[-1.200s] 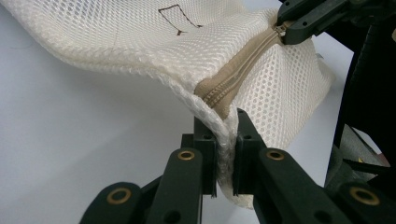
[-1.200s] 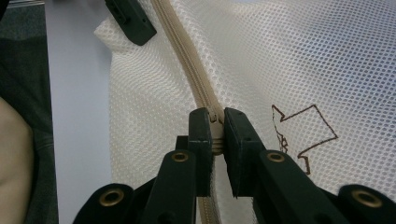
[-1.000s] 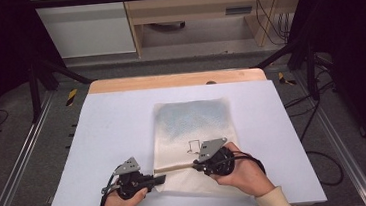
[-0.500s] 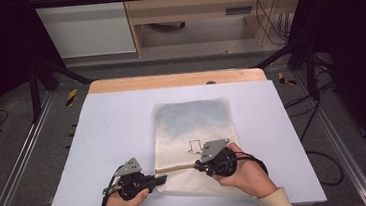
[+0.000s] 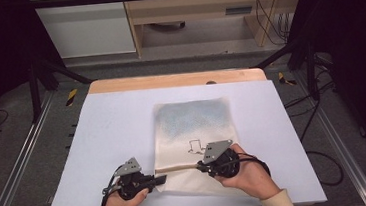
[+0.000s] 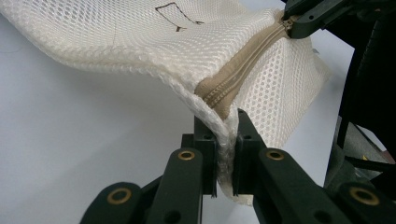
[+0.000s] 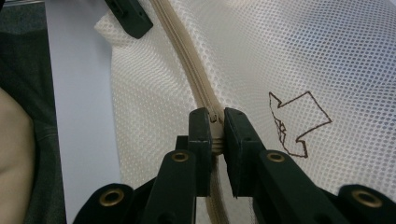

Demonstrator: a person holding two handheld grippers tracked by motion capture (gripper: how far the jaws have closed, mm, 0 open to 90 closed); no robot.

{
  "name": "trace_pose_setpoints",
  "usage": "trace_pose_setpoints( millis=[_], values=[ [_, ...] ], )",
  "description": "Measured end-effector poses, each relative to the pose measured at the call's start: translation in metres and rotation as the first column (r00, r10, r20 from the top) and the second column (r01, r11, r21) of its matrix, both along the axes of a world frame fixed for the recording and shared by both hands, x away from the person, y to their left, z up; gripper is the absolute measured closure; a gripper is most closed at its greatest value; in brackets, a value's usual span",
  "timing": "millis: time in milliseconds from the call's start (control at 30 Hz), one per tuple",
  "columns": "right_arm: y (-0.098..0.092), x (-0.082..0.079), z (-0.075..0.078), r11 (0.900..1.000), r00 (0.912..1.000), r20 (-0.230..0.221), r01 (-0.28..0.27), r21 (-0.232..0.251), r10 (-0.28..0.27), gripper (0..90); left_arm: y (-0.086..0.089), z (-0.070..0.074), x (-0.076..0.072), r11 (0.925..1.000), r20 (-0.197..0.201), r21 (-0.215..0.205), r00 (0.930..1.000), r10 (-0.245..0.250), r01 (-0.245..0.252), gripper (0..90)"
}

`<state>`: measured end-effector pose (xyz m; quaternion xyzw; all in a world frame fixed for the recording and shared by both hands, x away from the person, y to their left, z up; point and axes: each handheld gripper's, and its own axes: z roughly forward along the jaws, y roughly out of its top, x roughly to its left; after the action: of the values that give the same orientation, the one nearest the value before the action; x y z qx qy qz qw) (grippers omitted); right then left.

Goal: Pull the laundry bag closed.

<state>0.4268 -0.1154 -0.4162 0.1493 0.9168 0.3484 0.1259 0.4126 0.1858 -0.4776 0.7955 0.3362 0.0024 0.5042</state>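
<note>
A white mesh bag (image 5: 192, 117) with a small dark outline print (image 7: 299, 123) lies flat on the white table (image 5: 112, 119). A beige zipper (image 5: 181, 167) runs along its near edge. My left gripper (image 5: 160, 179) is shut on the bag's near left corner, where the zipper (image 6: 243, 65) ends, and the mesh (image 6: 140, 51) is lifted slightly between its pads (image 6: 226, 135). My right gripper (image 5: 199, 166) is shut on the zipper (image 7: 187, 56) further along, its jaws (image 7: 217, 126) pinching the beige tape. Each gripper appears in the other's view: the right gripper (image 6: 299, 21) and the left gripper (image 7: 128, 16).
A wooden strip (image 5: 174, 80) borders the table's far edge. Metal rails (image 5: 16, 168) run down both sides. Beyond stand a white cabinet (image 5: 84, 26) and a wooden shelf (image 5: 197, 6), with cables (image 5: 318, 121) on the floor at the right.
</note>
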Motion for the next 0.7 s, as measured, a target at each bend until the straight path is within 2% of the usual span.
trace_pose_setpoints(
  millis=[700],
  values=[
    [-0.016, -0.005, 0.002, 0.999, 0.9996, 0.002, 0.028, 0.02, -0.028, 81.9, 0.002, 0.001, 0.001, 1.0, -0.002, -0.007, 1.0, 0.002, -0.002, 83.1]
  ],
)
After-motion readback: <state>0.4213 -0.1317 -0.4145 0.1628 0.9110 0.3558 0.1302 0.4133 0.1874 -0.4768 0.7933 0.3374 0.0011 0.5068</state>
